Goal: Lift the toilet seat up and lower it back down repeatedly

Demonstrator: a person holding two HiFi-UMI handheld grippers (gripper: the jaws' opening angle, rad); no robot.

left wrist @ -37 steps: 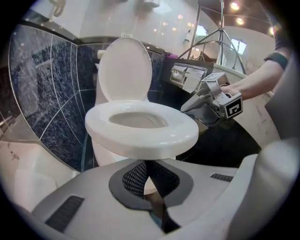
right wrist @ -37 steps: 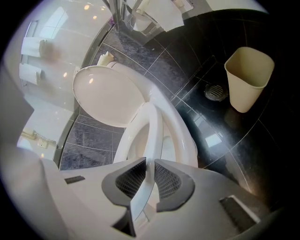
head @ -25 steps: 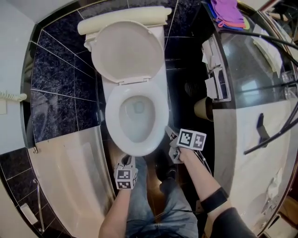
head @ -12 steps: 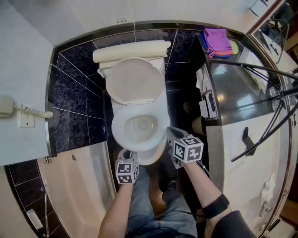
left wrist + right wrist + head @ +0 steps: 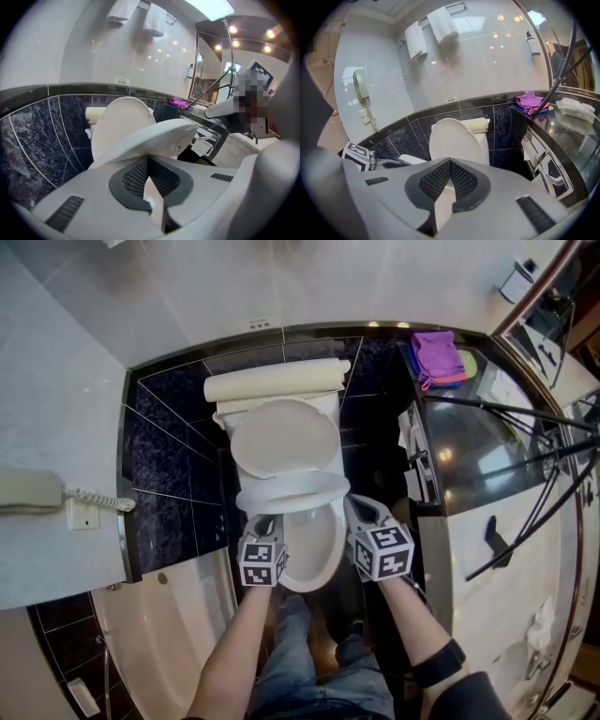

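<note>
The toilet (image 5: 317, 559) stands against the back wall, its lid (image 5: 284, 439) upright and a roll (image 5: 277, 382) lying behind it. The seat (image 5: 292, 493) is tilted between lid and bowl, with the left gripper (image 5: 265, 524) at its front left and the right gripper (image 5: 359, 510) at its front right. A tub (image 5: 178, 634) lies to the left and a counter (image 5: 469, 451) to the right, with cloths (image 5: 438, 354) on its far end. A phone (image 5: 28, 491) hangs on the left wall.
</note>
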